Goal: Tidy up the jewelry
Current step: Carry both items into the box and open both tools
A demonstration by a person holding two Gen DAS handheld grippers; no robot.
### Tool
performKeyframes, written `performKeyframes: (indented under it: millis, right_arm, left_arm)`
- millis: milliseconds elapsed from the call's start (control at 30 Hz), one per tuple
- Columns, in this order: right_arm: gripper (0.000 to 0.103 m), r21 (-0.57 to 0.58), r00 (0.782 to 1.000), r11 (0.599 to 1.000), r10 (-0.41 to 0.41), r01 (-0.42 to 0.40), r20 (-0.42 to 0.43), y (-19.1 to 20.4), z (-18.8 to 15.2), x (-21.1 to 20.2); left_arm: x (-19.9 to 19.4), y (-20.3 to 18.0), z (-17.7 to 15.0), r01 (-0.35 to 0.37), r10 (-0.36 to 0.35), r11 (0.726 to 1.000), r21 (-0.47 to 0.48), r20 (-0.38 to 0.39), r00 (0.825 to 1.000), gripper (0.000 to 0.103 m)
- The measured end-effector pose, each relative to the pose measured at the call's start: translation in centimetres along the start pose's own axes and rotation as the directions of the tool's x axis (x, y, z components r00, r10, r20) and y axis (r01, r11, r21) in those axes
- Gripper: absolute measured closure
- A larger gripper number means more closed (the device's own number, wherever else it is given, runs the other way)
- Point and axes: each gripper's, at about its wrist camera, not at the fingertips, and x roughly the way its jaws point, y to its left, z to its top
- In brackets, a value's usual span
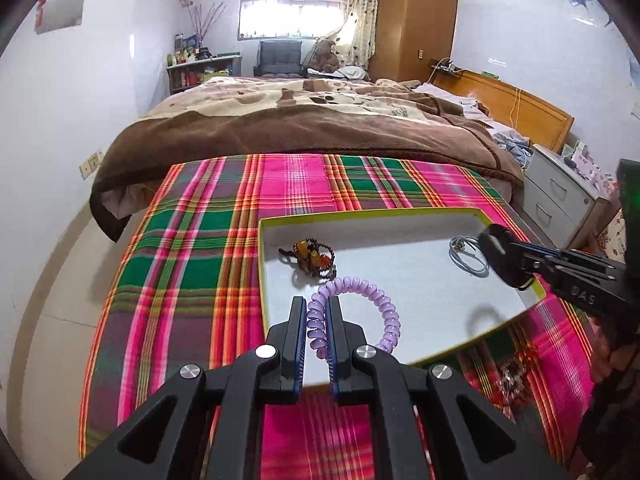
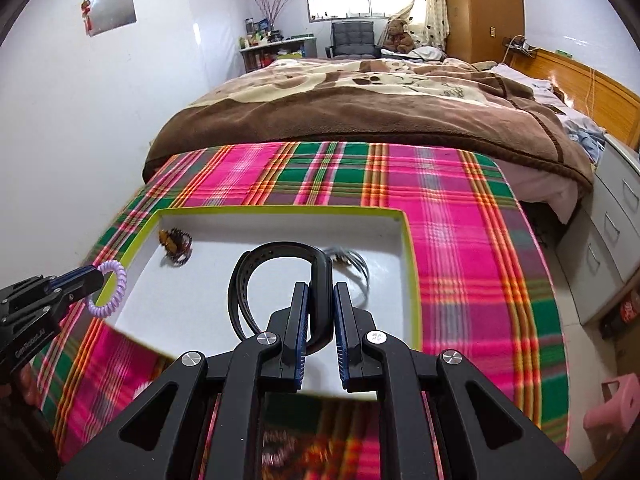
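A shallow white tray with a yellow-green rim (image 1: 360,213) (image 2: 280,211) lies on a plaid cloth. In it are an amber and dark bead bracelet (image 1: 314,258) (image 2: 176,245) and a thin silver-blue bangle (image 1: 468,258) (image 2: 352,264). My left gripper (image 1: 317,304) (image 2: 94,276) is shut on a purple spiral band (image 1: 360,308) (image 2: 108,290) above the tray's near left edge. My right gripper (image 2: 320,292) (image 1: 502,258) is shut on a black strap band (image 2: 276,276) (image 1: 498,240) over the tray's right part.
The pink and green plaid cloth (image 1: 200,248) (image 2: 460,240) covers the table. More beaded jewelry (image 1: 510,376) lies on the cloth near the tray's front right corner. A bed with a brown blanket (image 1: 300,120) stands beyond. White drawers (image 1: 560,200) stand at the right.
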Motion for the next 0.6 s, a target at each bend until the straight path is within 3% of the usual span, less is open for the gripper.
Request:
performKeyframes:
  millis: [600]
  right_arm:
    - [0.09,0.002,0.994,1.0,-0.019,0.019,-0.105,1.1,2.1,6.8]
  left_arm:
    - [5.7,1.1,1.1,-0.027,0.026,0.999,-0.02,-0.072,0.997,0.094]
